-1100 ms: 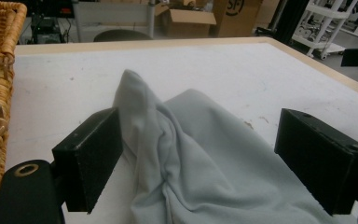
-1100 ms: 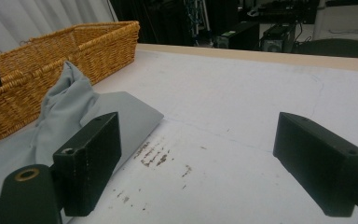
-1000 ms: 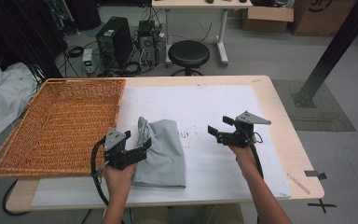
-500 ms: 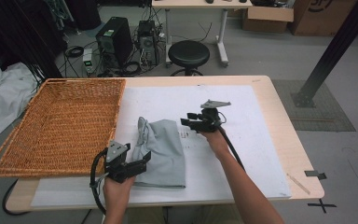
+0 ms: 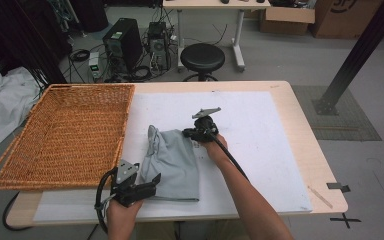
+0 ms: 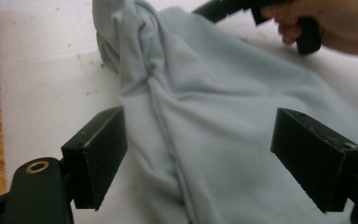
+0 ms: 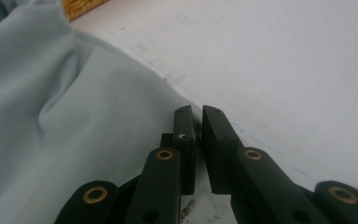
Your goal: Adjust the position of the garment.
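A folded grey cloth (image 5: 175, 160) lies on the white mat (image 5: 265, 135), with a bunched seam running down its left side (image 6: 154, 93). My left gripper (image 5: 151, 183) is at the cloth's near left corner. It is open, its jaws wide apart on either side of the seam (image 6: 199, 156) and just above the fabric. My right gripper (image 5: 189, 133) is at the cloth's far right edge. In the right gripper view its jaws (image 7: 196, 112) are shut to a thin slit, tips right at the hem of the cloth (image 7: 51, 116), with nothing visible between them.
An empty wicker basket (image 5: 65, 135) takes up the table's left part, its rim close to the cloth. The mat extends bare to the right. Beyond the far table edge, a black stool (image 5: 202, 57) and computer towers (image 5: 125, 47) stand on the floor.
My right gripper has swung left from the mat's right side to the cloth's far right edge. My left gripper has drawn back toward the near edge, to the cloth's near corner.
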A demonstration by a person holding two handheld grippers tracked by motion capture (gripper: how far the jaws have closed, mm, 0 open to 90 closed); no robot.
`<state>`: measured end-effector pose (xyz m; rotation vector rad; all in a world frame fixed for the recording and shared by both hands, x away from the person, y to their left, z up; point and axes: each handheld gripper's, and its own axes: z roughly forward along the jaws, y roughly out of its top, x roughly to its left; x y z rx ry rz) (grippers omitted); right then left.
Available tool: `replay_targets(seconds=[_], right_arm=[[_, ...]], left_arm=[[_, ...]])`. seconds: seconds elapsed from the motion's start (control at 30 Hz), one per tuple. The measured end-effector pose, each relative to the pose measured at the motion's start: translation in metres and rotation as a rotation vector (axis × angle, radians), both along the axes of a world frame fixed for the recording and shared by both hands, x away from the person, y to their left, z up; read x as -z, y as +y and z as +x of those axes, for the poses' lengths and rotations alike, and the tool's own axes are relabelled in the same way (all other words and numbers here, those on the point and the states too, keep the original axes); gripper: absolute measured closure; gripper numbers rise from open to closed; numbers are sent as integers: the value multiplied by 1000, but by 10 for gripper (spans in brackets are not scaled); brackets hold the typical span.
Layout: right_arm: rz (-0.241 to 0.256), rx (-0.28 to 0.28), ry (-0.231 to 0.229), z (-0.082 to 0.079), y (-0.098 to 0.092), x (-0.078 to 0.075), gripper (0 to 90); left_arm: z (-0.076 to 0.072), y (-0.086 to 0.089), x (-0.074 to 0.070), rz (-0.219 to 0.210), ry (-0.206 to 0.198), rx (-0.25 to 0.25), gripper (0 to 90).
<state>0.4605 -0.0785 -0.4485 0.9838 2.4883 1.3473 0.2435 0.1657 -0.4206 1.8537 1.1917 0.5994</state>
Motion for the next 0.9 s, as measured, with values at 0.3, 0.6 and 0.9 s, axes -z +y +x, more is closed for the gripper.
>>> replay_targets(seconds=[0.3,0.6,0.9], right_arm=[[33,59,54,1,-4,1,899],[-2,168,5,2,-12,-3,900],[-15,221,-1,-1,-16,-5,749]], left_arm=[[-3,-10,14,153,89,4,365],[-5,6,14,28,177,-56,826],[-9,6,9,5,125,-71,590]])
